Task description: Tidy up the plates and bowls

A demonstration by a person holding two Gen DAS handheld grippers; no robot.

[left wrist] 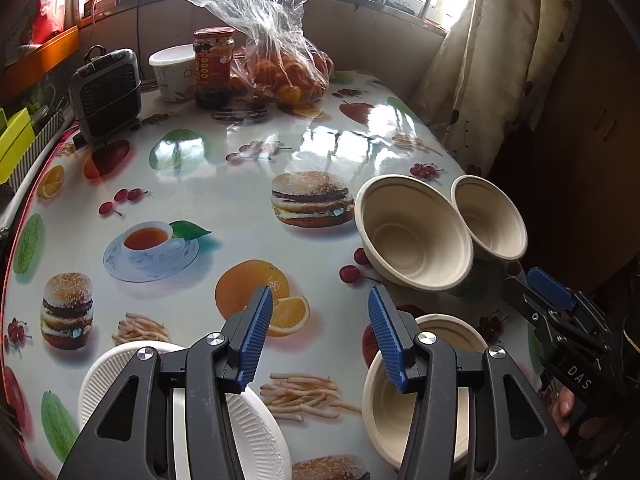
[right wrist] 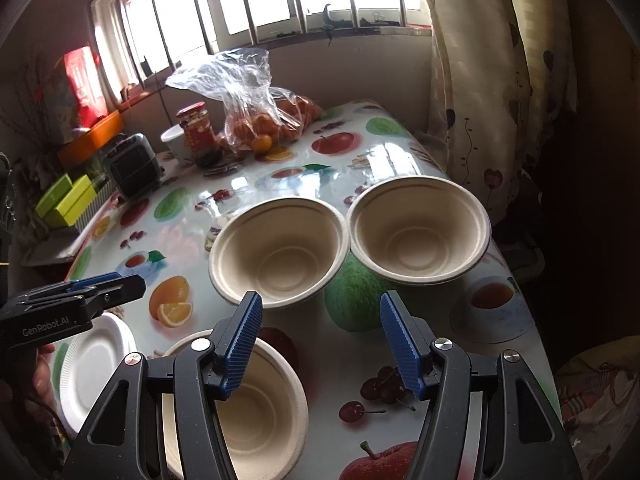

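Plainly legible: "GenRobot.AI" in pale letters along the black body of the left gripper (right wrist: 108,280), seen side-on at the left edge of the right wrist view; "DAS" on the black body of the right gripper (left wrist: 548,284), seen at the right edge of the left wrist view. Red-labelled glass jar (left wrist: 213,66) at the table's far end, print too small to read.

Left gripper (left wrist: 320,336) with blue ribbed pads held moderately apart, nothing between them, hovering above the glossy fruit-and-burger printed tablecloth (left wrist: 240,200). Right gripper (right wrist: 322,340) likewise parted, nothing clamped.

Two beige moulded-fibre bowls (right wrist: 280,250) (right wrist: 418,228) side by side, rims touching, upright near the table's right edge. A third beige fibre bowl (right wrist: 256,412) nearer, partly hidden behind the right gripper's left finger. White ribbed paper plate (left wrist: 256,432) at the near left, under the left gripper's frame.

Only in the left wrist view: fingertips (left wrist: 564,408) of a hand on the right gripper. Only in the right wrist view: lime-green boxes (right wrist: 68,200) well visible beside the table. In both: clear plastic bag of oranges (left wrist: 280,68), white tub (left wrist: 172,72), dark grey grilled device (left wrist: 106,92), patterned curtain (right wrist: 500,100).
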